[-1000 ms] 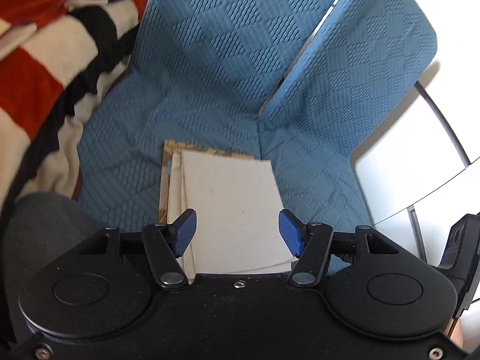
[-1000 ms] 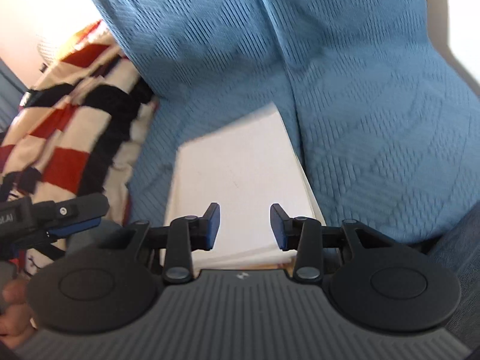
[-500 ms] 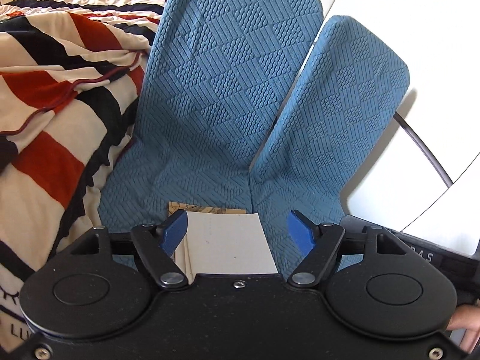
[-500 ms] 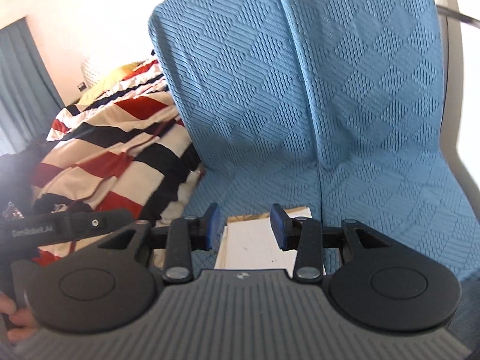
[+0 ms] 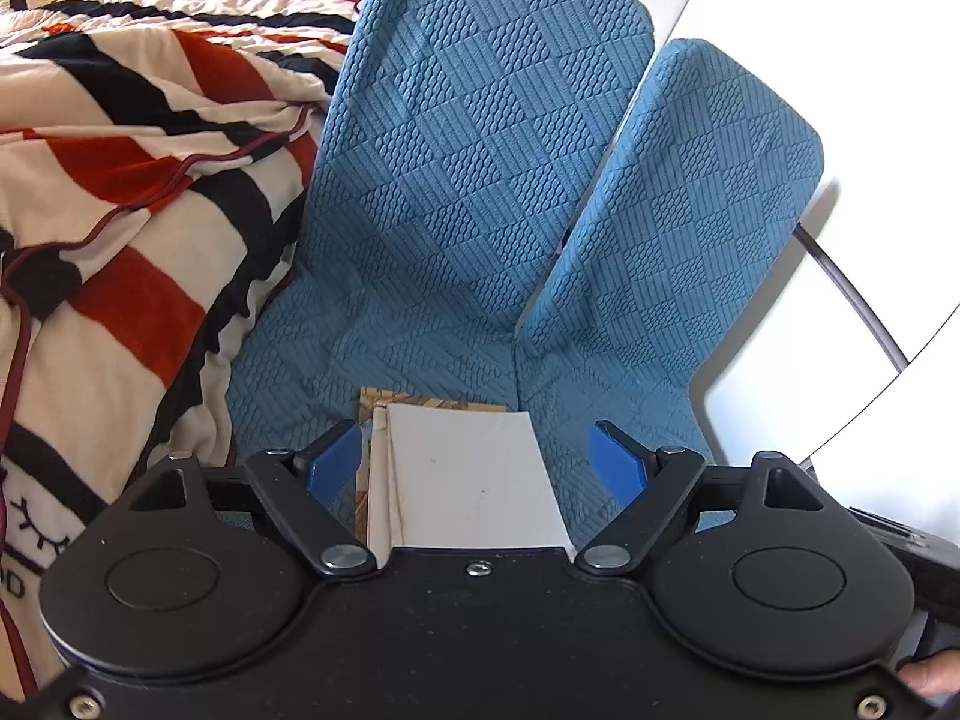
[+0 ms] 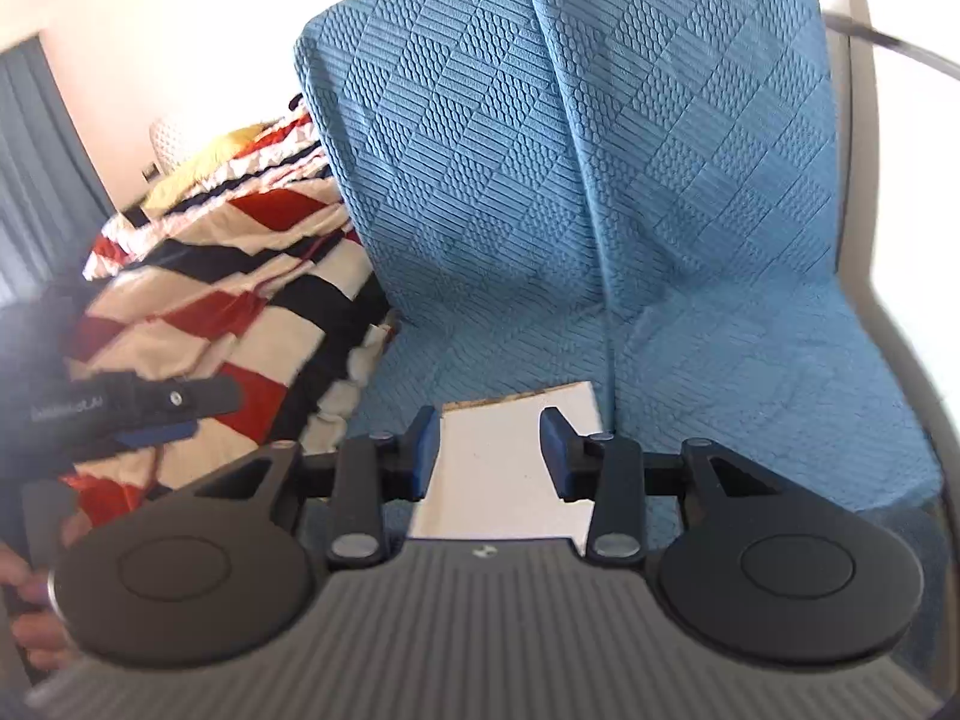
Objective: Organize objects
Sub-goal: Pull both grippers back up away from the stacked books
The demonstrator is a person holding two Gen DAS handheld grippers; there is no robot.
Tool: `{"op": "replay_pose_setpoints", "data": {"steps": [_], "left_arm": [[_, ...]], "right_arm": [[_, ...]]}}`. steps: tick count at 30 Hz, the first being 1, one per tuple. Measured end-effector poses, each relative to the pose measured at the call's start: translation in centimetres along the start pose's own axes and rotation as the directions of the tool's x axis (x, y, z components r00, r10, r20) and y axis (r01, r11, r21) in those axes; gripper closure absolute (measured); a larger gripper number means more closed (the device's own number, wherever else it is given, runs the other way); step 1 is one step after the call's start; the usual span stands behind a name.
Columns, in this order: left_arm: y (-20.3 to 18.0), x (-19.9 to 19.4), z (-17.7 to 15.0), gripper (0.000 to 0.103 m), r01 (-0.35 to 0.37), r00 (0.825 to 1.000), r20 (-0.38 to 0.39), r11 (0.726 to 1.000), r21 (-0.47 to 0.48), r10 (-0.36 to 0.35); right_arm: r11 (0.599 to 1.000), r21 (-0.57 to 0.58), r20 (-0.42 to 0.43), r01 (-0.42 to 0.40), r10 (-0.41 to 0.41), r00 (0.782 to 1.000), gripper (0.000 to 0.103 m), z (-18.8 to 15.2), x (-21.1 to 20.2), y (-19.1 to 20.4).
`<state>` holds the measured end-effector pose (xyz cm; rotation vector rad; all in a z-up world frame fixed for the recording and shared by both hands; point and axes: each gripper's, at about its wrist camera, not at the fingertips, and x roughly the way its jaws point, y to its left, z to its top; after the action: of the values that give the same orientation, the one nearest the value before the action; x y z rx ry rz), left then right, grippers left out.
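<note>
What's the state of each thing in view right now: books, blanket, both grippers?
Books: stacked flat on the blue seat, white one on top, nothing gripping them.
Striped blanket: rumpled, lying beside the seat.
Left gripper: fingers opening, wide apart, nothing between them.
Right gripper: fingers partly open, nothing between them.

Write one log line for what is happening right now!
left gripper: jaws opening, empty | right gripper: open, empty | stack of white flat books: on blue quilted seat

You have a stack of books (image 5: 468,480), white cover on top, lying flat on the blue cushion (image 5: 420,276), edges roughly aligned.
</note>
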<state>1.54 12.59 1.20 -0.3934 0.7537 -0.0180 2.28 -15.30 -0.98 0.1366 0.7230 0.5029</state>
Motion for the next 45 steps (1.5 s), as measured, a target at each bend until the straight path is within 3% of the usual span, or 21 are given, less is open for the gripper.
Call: {"op": "replay_pose_setpoints", "data": {"steps": [11,13,19,26,27,28,29,45], "left_arm": [[0.5,-0.5,-1.7,0.002,-0.049,0.999,0.017,0.998,0.036,0.048],[0.5,-0.2,-1.9,0.001,-0.063,0.998,0.022,0.997,0.049,0.062],[0.8,0.8,-2.4,0.001,-0.063,0.998,-0.006,0.997,0.036,0.063],[0.9,1.3,-2.7,0.001,-0.073,0.997,-0.017,0.996,0.042,0.074],[1.0,1.4,-2.7,0.001,-0.076,0.997,-0.022,0.996,0.040,0.077],[1.0,1.5,-2.7,0.001,-0.077,0.997,-0.027,0.996,0.042,0.078],[1.0,1.6,-2.8,0.001,-0.078,0.996,-0.030,0.996,0.047,0.079],[1.5,1.8,-3.1,0.001,-0.096,0.994,-0.042,0.994,0.042,0.098]], "right_arm": [[1.000,0.002,-0.054,0.015,-0.015,0.998,0.062,-2.4,0.6,0.5],[1.000,0.016,-0.050,0.026,-0.025,0.998,0.044,-2.6,0.7,0.4],[0.997,0.037,-0.049,0.062,-0.060,0.997,0.017,-2.9,1.1,-0.3],[0.996,0.018,-0.096,0.082,-0.080,0.992,0.016,-3.5,2.2,-0.4],[0.996,0.017,-0.105,0.082,-0.080,0.991,0.015,-3.6,2.3,-0.5],[0.997,0.014,-0.112,0.082,-0.080,0.990,0.003,-3.7,2.4,-0.4],[0.997,0.011,-0.116,0.083,-0.081,0.990,0.000,-3.7,2.5,-0.4],[0.996,0.008,-0.137,0.092,-0.090,0.986,0.000,-4.3,2.8,-0.5]]}}
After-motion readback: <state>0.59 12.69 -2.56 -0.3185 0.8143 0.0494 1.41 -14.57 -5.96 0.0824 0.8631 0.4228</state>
